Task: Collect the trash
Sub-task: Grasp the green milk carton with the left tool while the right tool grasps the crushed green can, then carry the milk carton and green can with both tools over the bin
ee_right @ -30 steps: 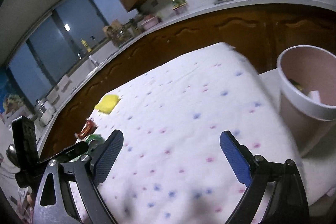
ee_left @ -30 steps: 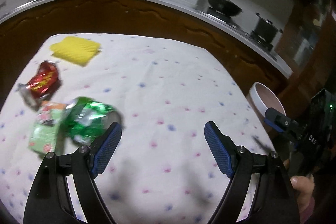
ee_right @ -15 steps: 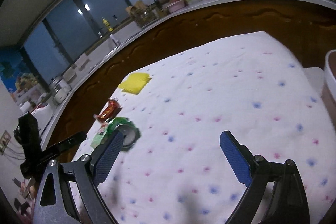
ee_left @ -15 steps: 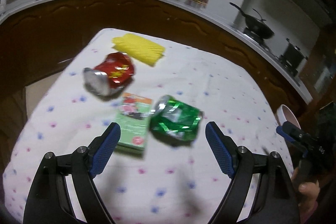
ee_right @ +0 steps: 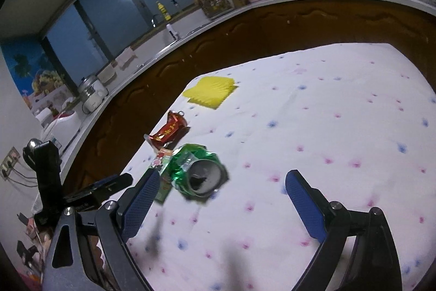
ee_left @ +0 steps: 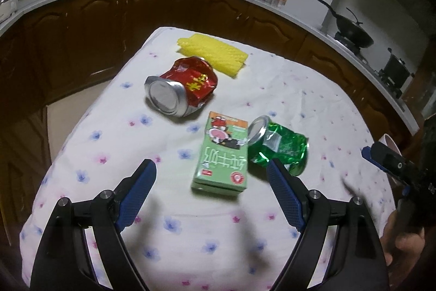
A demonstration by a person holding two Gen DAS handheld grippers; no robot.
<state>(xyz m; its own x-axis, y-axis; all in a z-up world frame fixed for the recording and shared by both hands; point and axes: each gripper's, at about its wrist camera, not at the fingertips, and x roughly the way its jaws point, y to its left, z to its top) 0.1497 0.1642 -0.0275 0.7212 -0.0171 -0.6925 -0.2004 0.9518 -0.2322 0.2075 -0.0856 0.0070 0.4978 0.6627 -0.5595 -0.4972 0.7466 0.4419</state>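
Fingers of both grippers spread wide, holding nothing: left gripper (ee_left: 211, 172) hovers over the green carton (ee_left: 222, 154), right gripper (ee_right: 222, 186) faces the crushed green can (ee_right: 199, 172). Counter (ee_left: 299, 89) has open cloth to the right; left edge is near the trash. Carton touches the can, so straddle its long sides only. Red can (ee_left: 181, 86) and yellow pad (ee_left: 212, 55) lie beyond, toward the far edge.
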